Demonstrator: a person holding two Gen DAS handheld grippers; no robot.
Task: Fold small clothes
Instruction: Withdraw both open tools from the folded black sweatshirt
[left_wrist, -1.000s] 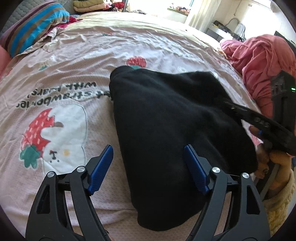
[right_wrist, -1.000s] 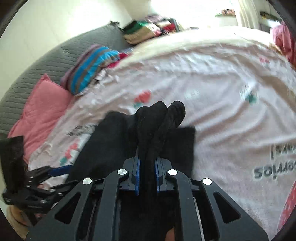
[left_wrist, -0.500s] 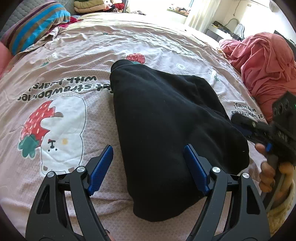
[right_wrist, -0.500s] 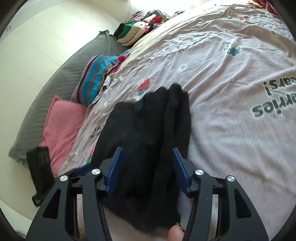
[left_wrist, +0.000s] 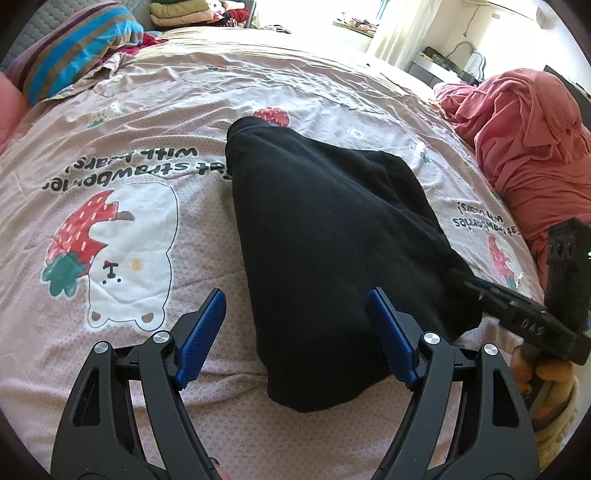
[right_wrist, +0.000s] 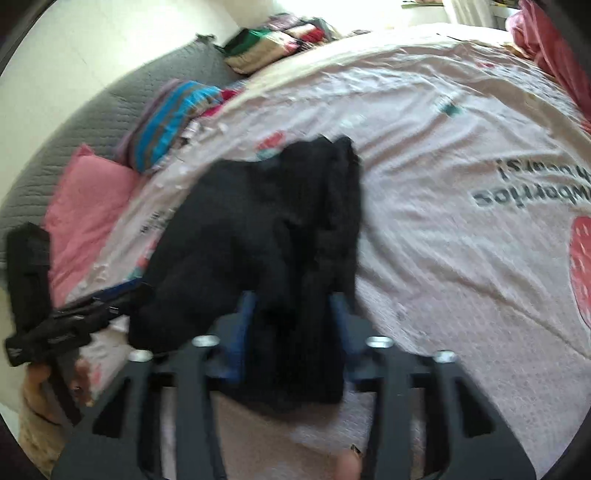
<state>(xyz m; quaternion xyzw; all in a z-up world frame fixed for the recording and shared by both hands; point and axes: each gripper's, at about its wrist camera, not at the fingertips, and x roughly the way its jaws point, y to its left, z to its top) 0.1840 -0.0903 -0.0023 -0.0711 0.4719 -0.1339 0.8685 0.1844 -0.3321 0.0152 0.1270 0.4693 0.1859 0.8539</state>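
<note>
Two tools: left tool (left_wrist: 295, 328) gapes over the black garment (left_wrist: 325, 236) (untouched), right tool (right_wrist: 291, 314) closing around it.

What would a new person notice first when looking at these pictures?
First, the black garment, lying partly folded in the middle of the pink strawberry bedsheet. Next, the left gripper, its blue jaws wide open over the garment's near edge, and the right gripper, its jaws closing with black cloth between them. A heap of red-pink clothes lies at the bed's right edge.
</note>
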